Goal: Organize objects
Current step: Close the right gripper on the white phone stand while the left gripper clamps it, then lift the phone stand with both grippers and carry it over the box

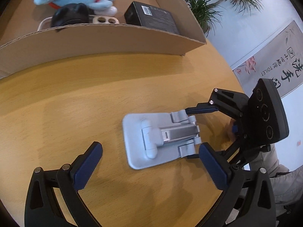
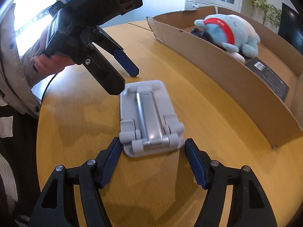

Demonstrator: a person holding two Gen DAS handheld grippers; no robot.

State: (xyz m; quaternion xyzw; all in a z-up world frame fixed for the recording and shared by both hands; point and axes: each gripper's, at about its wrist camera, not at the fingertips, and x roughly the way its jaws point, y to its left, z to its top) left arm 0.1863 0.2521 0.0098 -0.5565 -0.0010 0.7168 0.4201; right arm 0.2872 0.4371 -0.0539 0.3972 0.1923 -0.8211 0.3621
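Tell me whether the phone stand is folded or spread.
Folded. The stand lies flat on the table, its metal arm pressed down against the base plate, hinges closed, nothing raised.

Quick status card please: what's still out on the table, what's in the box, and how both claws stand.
on table: grey folding phone stand, lying flat on the round wooden table
in box: blue plush toy with red band, flat black carton, a black object, a pale object
box: open cardboard box, beyond the stand
right claw: open, straddling the stand's hinge end; contact unclear
left claw: open, at the stand's other end, holding nothing
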